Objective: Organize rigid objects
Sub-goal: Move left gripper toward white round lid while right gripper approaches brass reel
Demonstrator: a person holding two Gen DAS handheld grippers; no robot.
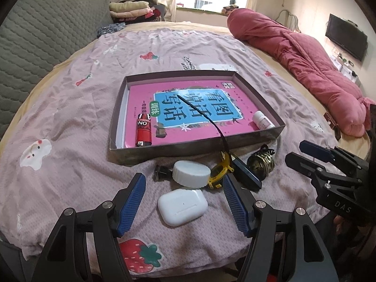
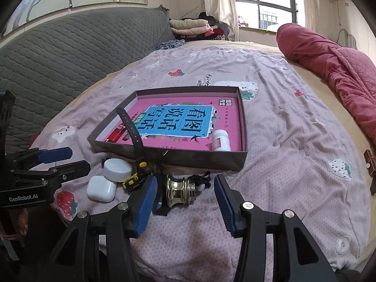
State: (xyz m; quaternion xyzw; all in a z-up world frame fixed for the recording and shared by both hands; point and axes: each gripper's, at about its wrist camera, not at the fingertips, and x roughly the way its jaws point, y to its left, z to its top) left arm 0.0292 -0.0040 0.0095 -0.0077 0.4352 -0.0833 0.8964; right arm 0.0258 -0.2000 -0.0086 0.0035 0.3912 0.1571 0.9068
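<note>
Pink printed bedspread (image 1: 70, 108) carries a shallow box (image 1: 195, 151) already holding a book, red lighter (image 1: 143, 133) and white bottle (image 1: 262, 122). Near its front wall wait an earbud case (image 1: 182, 206), white cap (image 1: 191, 173), yellow watch (image 1: 219, 175) and brass piece (image 2: 181, 191). Left gripper (image 1: 184, 204) and right gripper (image 2: 185, 198) both gape empty, so roughly half remains

1. The box (image 1: 197, 150) holds open room in its middle; a red tube (image 1: 143, 131) lies at one near corner and a white bottle (image 1: 262, 121) at the other.
2. The watch strap (image 1: 211, 119) arches over the near wall.
3. The lid (image 1: 191, 172), earbud case (image 1: 182, 206) and brass piece (image 2: 181, 190) crowd the bedspread (image 1: 70, 122) just before that wall.
4. The bedspread on either side of the box lies bare.
</note>
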